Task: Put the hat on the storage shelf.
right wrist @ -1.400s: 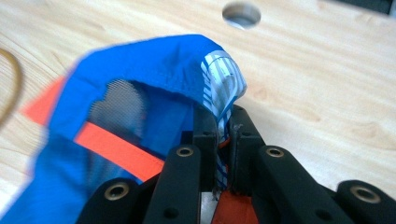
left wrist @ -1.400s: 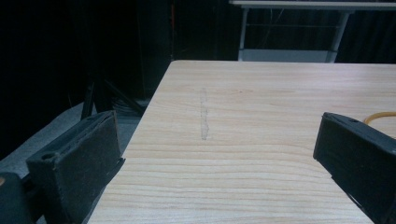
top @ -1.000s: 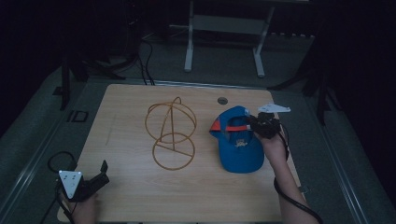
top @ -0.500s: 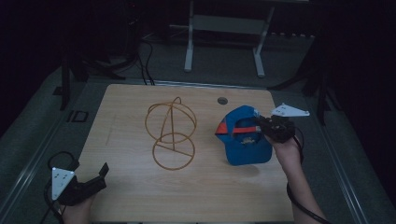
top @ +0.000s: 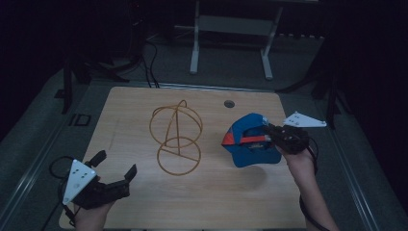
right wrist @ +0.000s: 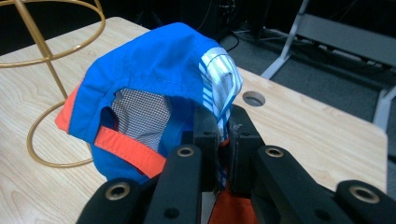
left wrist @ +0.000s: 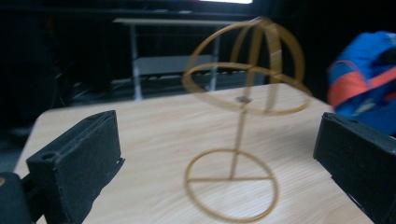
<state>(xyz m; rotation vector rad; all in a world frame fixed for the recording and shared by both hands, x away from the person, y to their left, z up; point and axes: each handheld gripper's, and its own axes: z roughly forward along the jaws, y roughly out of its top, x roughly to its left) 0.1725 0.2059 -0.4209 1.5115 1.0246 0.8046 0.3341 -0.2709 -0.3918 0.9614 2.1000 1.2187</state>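
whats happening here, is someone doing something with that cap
A person holds a gripper in each hand at a wooden table. The right gripper is shut on a blue and orange cap, holding it up beside a gold wire hat stand in the middle of the table. The left gripper sits open at the near left corner, holding nothing. The cap is not yet on the stand.

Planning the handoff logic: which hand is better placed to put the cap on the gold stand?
Right. The right tool is shut on the blue cap, just beside the gold wire stand. The left tool is open and empty at the table's near left corner.
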